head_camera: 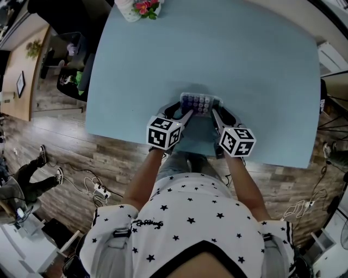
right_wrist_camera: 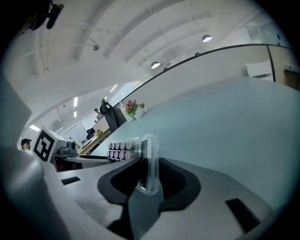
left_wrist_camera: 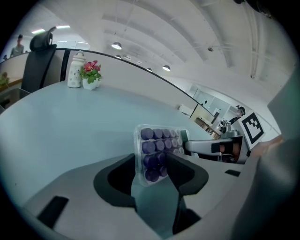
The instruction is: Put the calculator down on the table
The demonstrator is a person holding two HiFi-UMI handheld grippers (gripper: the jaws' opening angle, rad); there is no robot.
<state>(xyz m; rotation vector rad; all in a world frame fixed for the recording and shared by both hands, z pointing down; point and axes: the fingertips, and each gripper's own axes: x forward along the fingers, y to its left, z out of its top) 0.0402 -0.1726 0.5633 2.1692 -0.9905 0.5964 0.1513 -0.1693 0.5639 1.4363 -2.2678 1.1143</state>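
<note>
The calculator [head_camera: 201, 101], with purple keys in a clear case, is between both grippers low over the near part of the pale blue table [head_camera: 217, 49]. My left gripper [head_camera: 187, 112] is shut on its left end; in the left gripper view the pads [left_wrist_camera: 180, 171] close over the nearest keys of the calculator [left_wrist_camera: 157, 145]. My right gripper [head_camera: 213, 112] has the calculator's [right_wrist_camera: 149, 159] right end standing edge-on between its jaws, with a thin dark gap on each side, so it is open. I cannot tell whether the calculator touches the table.
A pot of pink flowers [head_camera: 145, 6] and a white jar [left_wrist_camera: 76, 70] stand at the table's far edge, beside a black chair [left_wrist_camera: 40, 61]. The table's near edge runs just under my hands. Wooden floor with cables [head_camera: 98, 187] lies below.
</note>
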